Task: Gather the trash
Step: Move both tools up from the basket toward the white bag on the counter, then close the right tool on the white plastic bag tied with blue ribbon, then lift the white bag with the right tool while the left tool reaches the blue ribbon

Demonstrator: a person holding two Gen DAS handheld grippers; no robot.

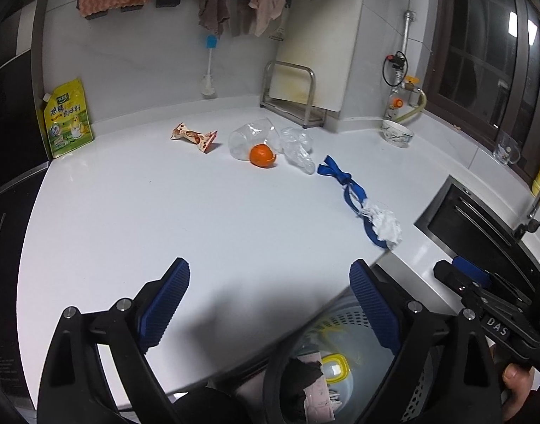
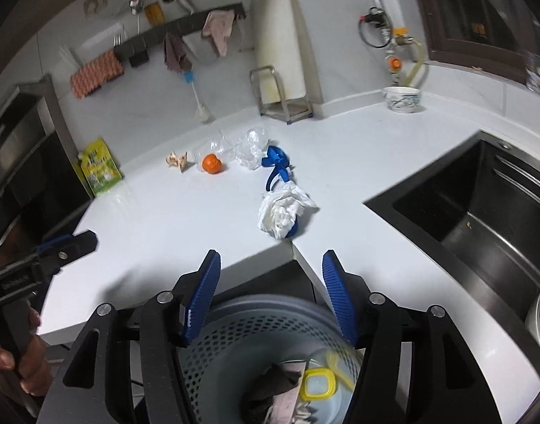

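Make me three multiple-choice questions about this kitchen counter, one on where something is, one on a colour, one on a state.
1. Where does the crumpled white tissue lie?
A. in the sink
B. on the blue ribbon near the counter edge
C. inside the bowl

2. What colour is the seasoning pouch by the wall?
A. yellow-green
B. red
C. black

3. How does the left gripper stand?
A. shut on the orange
B. shut on a wrapper
C. open, holding nothing

Answers: 1 B, the tissue sits on the ribbon's loop; 2 A, the pouch is plainly yellow and green; 3 C, its blue pads stand wide apart over bare counter.
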